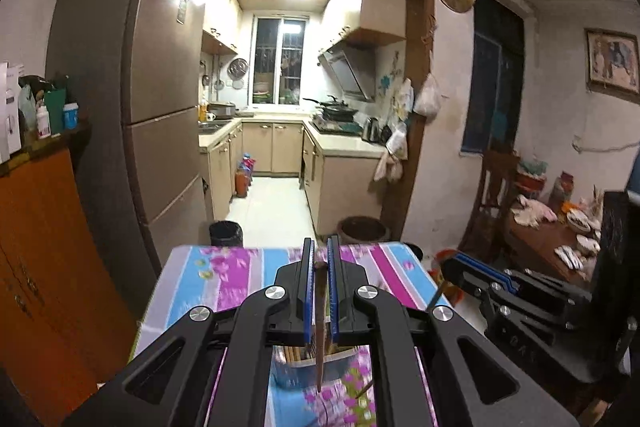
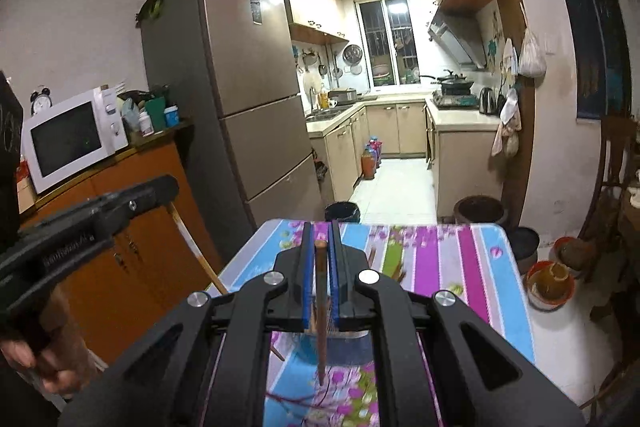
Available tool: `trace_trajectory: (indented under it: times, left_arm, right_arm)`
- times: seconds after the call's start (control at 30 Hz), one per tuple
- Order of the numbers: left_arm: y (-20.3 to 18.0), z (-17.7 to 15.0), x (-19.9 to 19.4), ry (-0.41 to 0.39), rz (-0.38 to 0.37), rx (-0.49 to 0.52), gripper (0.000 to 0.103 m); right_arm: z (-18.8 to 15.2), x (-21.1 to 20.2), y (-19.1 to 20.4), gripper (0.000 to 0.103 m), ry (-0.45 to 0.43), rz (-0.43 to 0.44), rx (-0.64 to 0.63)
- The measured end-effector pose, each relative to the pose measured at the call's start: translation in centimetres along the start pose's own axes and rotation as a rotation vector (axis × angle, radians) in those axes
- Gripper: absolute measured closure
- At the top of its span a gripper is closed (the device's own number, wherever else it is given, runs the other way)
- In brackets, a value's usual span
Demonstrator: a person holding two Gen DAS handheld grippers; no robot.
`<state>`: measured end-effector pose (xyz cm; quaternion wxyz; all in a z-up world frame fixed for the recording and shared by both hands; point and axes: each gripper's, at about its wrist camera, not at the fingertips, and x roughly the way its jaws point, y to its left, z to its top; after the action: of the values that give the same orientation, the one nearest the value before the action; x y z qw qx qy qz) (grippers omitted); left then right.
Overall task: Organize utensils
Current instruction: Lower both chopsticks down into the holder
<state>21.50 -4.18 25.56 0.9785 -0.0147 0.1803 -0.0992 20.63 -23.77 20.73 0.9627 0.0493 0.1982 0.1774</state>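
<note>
My left gripper (image 1: 320,247) is shut on a brown chopstick (image 1: 320,307) that hangs down between its blue pads. Under it, a blue holder (image 1: 296,363) with several chopsticks stands on the striped floral table (image 1: 224,279). My right gripper (image 2: 321,231) is likewise shut on a brown chopstick (image 2: 320,307), above a blue holder (image 2: 340,345) on the table (image 2: 440,259). Each gripper shows in the other's view: the right gripper (image 1: 454,263) with its stick (image 1: 436,297), and the left gripper (image 2: 166,187), held by a hand (image 2: 36,355), with a pale stick (image 2: 196,247).
A tall fridge (image 1: 132,99) and an orange cabinet (image 1: 40,247) stand left of the table, with a microwave (image 2: 72,139) on the cabinet. A black bin (image 1: 226,233) and a brown pot (image 1: 362,229) sit past the far edge. A cluttered side table (image 1: 560,239) is at the right.
</note>
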Motion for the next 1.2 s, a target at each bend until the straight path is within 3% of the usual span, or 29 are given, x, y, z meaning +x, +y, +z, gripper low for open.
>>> trace_trajectory:
  times: [0.17, 0.33, 0.77, 1.2]
  left_arm:
    - [0.6, 3.0, 2.6, -0.012, 0.033, -0.004, 0.095]
    - [0.7, 3.6, 4.9, -0.008, 0.058, 0.015, 0.095]
    - [2.1, 0.4, 11.5, 0.107, 0.075, 0.011, 0.096]
    - [2.6, -2.5, 14.5, 0.167, 0.111, 0.032, 0.095]
  right_arm:
    - [2.3, 1.8, 0.1, 0.098, -0.009, -0.031, -0.02]
    - [3.4, 4.5, 0.0, 0.098, -0.004, -0.076, -0.036]
    - [1.9, 11.1, -0.3, 0.098, 0.112, -0.103, -0.041]
    - [0.0, 14.7, -0.6, 0.098, 0.202, -0.147, -0.052]
